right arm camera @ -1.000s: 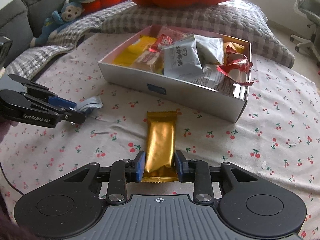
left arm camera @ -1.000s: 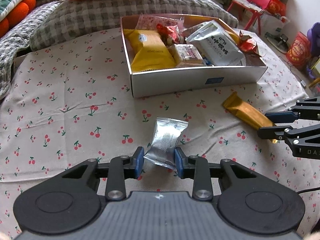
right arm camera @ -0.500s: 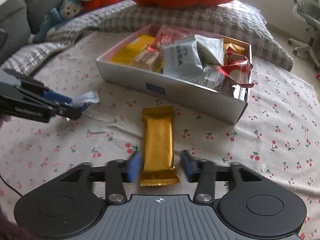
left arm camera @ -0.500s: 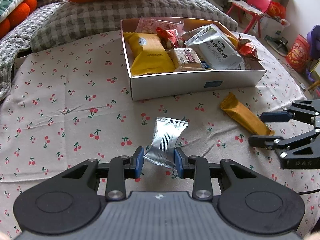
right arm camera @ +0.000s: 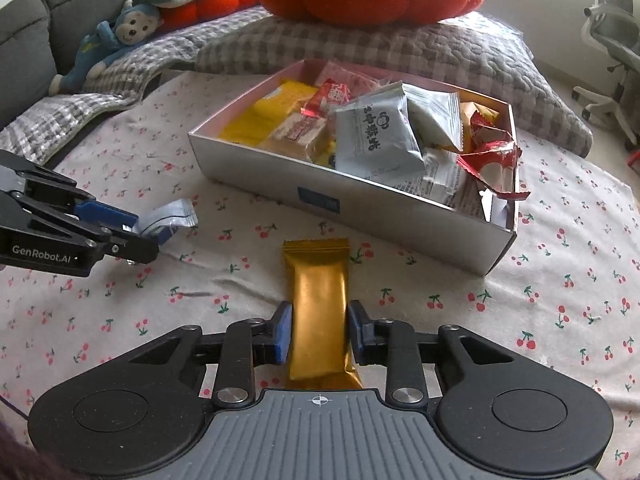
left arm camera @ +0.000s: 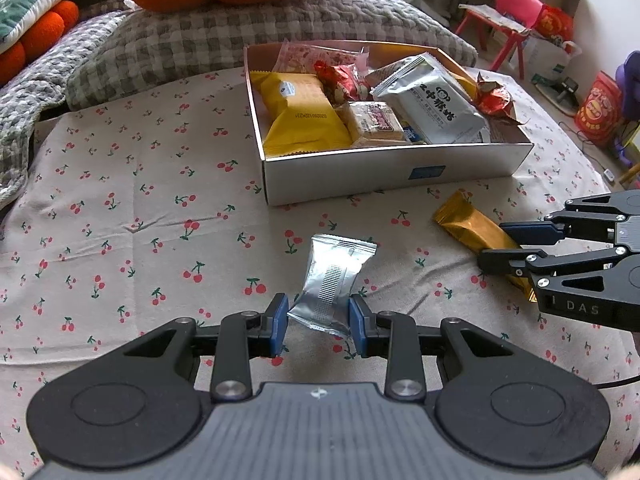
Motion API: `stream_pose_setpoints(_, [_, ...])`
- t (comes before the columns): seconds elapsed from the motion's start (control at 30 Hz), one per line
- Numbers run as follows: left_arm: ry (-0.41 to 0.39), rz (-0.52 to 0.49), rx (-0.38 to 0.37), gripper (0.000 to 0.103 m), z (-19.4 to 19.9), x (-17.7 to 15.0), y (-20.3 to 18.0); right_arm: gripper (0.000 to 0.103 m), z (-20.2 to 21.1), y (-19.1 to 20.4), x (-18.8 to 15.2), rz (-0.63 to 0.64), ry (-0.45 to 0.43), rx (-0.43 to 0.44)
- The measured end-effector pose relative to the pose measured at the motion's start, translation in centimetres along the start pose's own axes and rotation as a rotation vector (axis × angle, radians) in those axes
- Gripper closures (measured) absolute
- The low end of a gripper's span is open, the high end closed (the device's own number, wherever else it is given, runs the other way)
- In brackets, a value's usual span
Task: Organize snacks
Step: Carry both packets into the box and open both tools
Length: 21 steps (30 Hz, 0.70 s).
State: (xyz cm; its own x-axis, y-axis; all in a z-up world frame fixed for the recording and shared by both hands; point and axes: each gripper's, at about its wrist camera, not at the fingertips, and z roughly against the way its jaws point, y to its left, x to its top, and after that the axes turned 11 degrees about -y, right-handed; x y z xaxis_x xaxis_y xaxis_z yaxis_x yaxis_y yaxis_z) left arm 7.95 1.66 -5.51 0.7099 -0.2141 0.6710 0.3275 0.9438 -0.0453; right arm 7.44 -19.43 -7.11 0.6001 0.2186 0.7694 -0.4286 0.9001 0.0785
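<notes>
Left wrist — silver packet [left arm camera: 334,280] gripped

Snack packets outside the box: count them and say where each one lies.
2. The silver packet lies on the cherry-print cloth between the left gripper fingers. The gold bar lies between the right gripper fingers, before the box. Others may be hidden.

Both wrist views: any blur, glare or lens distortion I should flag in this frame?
Left wrist view: sharp, soft daylight, mild shine on the silver packet; fisheye bends the box and blackens the corners. Right wrist view: also sharp, the gold bar gleams without washing out, the window-side background is bright, and the edges curve the same way.
</notes>
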Motion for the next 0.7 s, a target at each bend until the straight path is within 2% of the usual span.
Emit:
stream_pose_setpoints(0.13, [-0.012,0.002,0.003,0.074,0.3,0.1,0.2,0.075,0.4,0.4,0.3,0.007,-0.003,0.015])
stream_pose_setpoints(0.47, [-0.061,0.010,0.022,0.074,1.4,0.8,0.5,0.075,3.0,1.0,2.2,-0.022,-0.081,0.059])
stream_pose_setpoints(0.7, [-0.123,0.033,0.018,0.074,1.5,2.1,0.6,0.075,3.7,0.1,4.2,-0.061,-0.140,0.039])
